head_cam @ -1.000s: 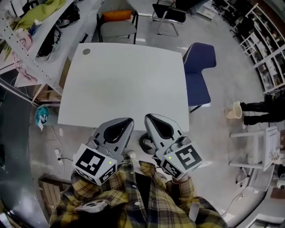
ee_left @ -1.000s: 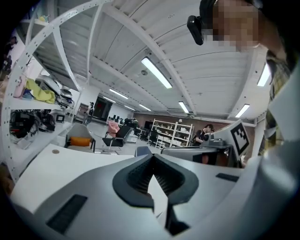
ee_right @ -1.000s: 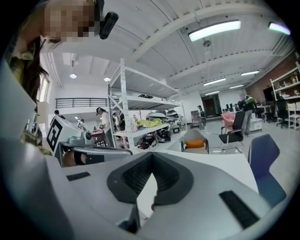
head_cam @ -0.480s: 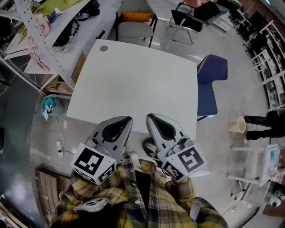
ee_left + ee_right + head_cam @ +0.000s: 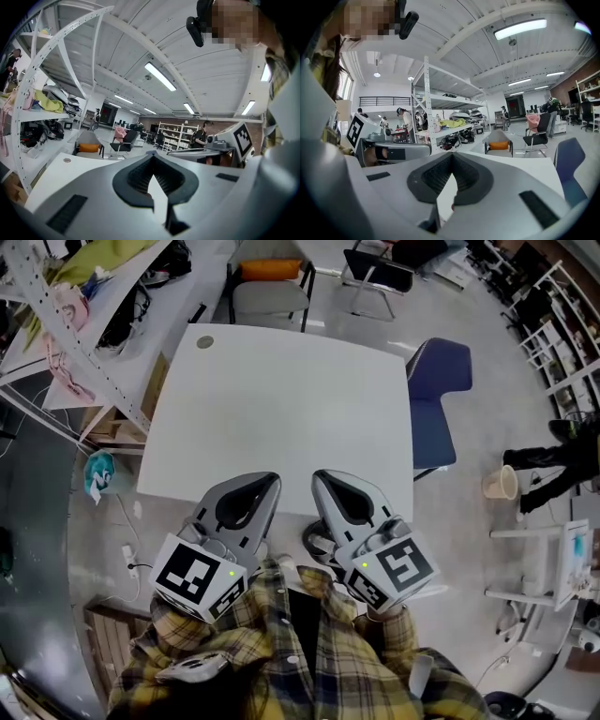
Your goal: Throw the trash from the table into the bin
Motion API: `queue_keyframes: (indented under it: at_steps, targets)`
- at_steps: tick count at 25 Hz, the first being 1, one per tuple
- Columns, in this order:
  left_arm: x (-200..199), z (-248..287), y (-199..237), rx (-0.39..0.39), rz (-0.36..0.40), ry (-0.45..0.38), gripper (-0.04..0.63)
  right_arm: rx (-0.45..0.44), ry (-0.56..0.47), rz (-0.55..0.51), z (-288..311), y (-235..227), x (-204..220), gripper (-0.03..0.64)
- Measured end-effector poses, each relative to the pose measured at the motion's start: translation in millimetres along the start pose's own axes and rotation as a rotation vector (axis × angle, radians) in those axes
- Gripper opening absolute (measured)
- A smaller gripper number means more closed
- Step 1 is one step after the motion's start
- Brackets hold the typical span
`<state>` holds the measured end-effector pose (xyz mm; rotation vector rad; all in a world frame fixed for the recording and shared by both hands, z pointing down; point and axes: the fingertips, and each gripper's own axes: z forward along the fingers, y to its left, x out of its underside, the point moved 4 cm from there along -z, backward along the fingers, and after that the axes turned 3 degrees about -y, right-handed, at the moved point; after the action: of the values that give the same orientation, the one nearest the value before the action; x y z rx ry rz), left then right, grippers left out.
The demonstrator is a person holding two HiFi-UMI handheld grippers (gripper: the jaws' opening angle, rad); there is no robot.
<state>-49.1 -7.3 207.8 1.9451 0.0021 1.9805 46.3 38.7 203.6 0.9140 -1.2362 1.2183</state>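
**Q:** Where is the trash?

**A:** None shows on the white table, only a small round cap at its far left corner. How the trash would handle can't be judged.

**Q:** And the jaws?

**A:** The left gripper and right gripper hover at the table's near edge, both closed on nothing. A beige pail right of the table may be the bin.

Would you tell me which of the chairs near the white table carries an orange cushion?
The grey chair at the far edge of the table; the blue chair at the right and the black chair farther back carry none.
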Motion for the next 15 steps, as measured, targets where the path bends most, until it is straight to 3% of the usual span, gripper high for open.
queue_keyframes:
  at_steps: [15]
  targets:
    - [2,10,-13,0.022,0.009,0.012,0.007,0.024,-0.005,-0.006,-13,-9,2,-0.002]
